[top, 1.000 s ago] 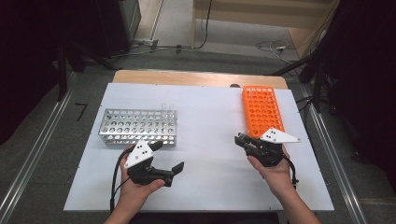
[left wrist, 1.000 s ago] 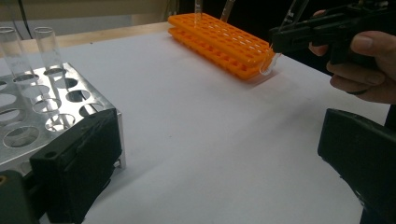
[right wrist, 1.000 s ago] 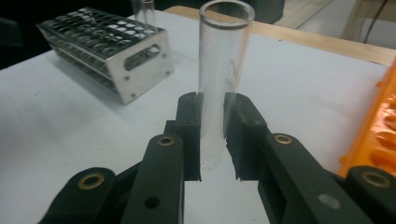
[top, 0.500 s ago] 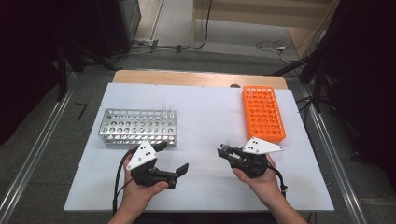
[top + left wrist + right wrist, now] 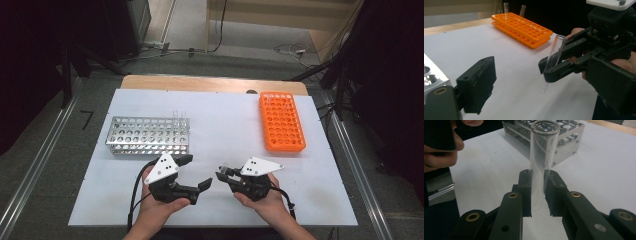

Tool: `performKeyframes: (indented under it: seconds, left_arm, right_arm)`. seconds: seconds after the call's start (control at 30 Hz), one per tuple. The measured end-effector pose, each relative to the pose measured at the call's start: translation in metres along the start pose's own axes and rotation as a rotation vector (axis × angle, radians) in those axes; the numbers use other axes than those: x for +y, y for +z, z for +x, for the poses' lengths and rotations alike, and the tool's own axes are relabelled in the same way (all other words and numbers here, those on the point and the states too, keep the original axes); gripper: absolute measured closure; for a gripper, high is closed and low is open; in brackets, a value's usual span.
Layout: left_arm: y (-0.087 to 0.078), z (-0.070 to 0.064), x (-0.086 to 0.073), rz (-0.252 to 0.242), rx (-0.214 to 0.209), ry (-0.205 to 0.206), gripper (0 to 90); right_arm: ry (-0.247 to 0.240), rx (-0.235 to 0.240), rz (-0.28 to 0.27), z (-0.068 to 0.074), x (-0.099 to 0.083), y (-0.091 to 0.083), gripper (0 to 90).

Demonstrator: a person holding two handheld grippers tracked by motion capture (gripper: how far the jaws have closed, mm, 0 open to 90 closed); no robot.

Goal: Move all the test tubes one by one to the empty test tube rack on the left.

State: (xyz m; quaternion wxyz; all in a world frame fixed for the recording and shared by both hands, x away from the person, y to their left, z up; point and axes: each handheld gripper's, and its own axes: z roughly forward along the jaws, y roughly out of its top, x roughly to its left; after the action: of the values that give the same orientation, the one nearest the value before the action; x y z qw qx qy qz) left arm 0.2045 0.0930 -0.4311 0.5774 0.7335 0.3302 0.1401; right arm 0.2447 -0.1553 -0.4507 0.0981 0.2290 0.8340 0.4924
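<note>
White sheeting is covering the wooden table (image 5: 210,83), which is standing on a grey floor with dark equipment crowding in around it. At the far right of the sheet an orange plastic tube rack (image 5: 281,122) is lying flat, with two clear tubes standing at its far end (image 5: 506,7). Toward the left, a shiny metal tube rack (image 5: 148,135) is sitting with two thin clear tubes (image 5: 179,116) standing in its far right corner.

Near the front edge, a person's two hands are holding the grippers close together, their tips pointing toward one another with a gap between them. The right gripper (image 5: 224,174) is clamping a clear glass test tube (image 5: 543,157): in the right gripper view its two black jaws are pressing on the tube's lower part from either side, the open mouth pointing up and the rounded bottom hanging just below the pads. In the left gripper view the same tube (image 5: 554,58) is leaning slightly, raised above the white sheet, well short of the orange rack behind it.

The left gripper (image 5: 194,173) is hanging with its jaws spread apart and nothing between them, one jaw pointing toward the metal rack just beyond it.
</note>
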Motion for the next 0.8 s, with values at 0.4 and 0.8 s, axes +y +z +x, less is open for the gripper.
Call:
performKeyframes:
  seconds: [0.4,0.8]
  left_arm:
    - [0.007,-0.012,-0.001,0.015,-0.035,0.043,48.0]
    - [0.009,-0.015,-0.002,0.025,-0.053,0.071,71.7]
  right_arm:
    - [-0.039,0.065,0.027,0.024,0.003,0.015,73.7]
    - [-0.04,0.096,0.037,0.027,0.007,0.012,73.7]
